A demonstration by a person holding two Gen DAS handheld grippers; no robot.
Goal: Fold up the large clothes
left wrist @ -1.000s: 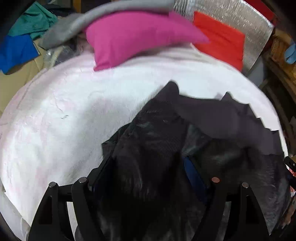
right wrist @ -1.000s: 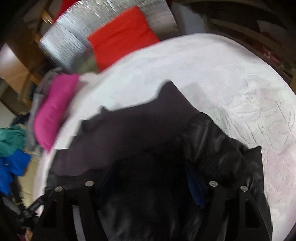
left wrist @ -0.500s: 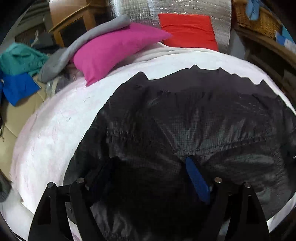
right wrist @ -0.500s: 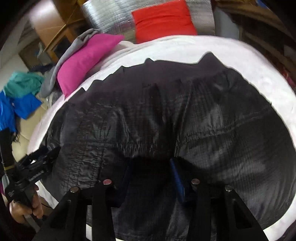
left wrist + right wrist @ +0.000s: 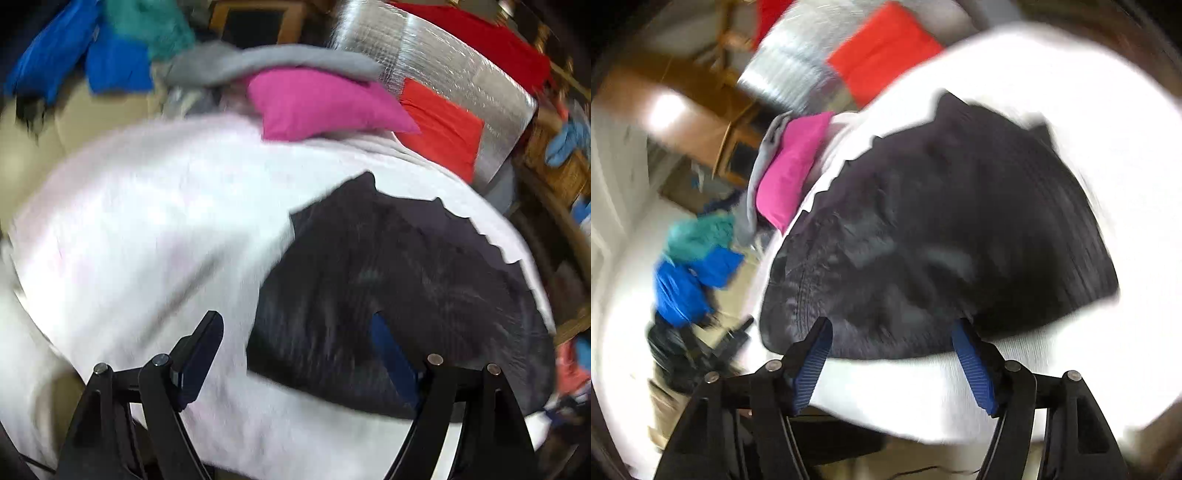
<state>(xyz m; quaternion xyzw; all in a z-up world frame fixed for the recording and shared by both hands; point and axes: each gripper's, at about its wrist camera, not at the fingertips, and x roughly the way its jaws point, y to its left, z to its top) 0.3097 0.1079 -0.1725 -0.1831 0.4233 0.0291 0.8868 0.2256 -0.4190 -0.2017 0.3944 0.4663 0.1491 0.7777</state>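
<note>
A large black garment (image 5: 402, 295) lies spread in a rounded heap on the white blanket (image 5: 147, 229). It also shows in the right wrist view (image 5: 934, 236). My left gripper (image 5: 295, 339) is open and empty, above the garment's near left edge. My right gripper (image 5: 890, 343) is open and empty, its blue pads (image 5: 971, 365) just off the garment's near edge. Both views are motion-blurred.
A pink pillow (image 5: 317, 103), a red pillow (image 5: 439, 125) and a silver foil pad (image 5: 436, 55) sit at the blanket's far end. A grey garment (image 5: 266, 62) lies on the pink pillow. Blue and teal clothes (image 5: 96, 48) are piled at far left.
Both grippers have let go of the black garment and opened. They have pulled back toward me; the garment now lies on the blanket.
</note>
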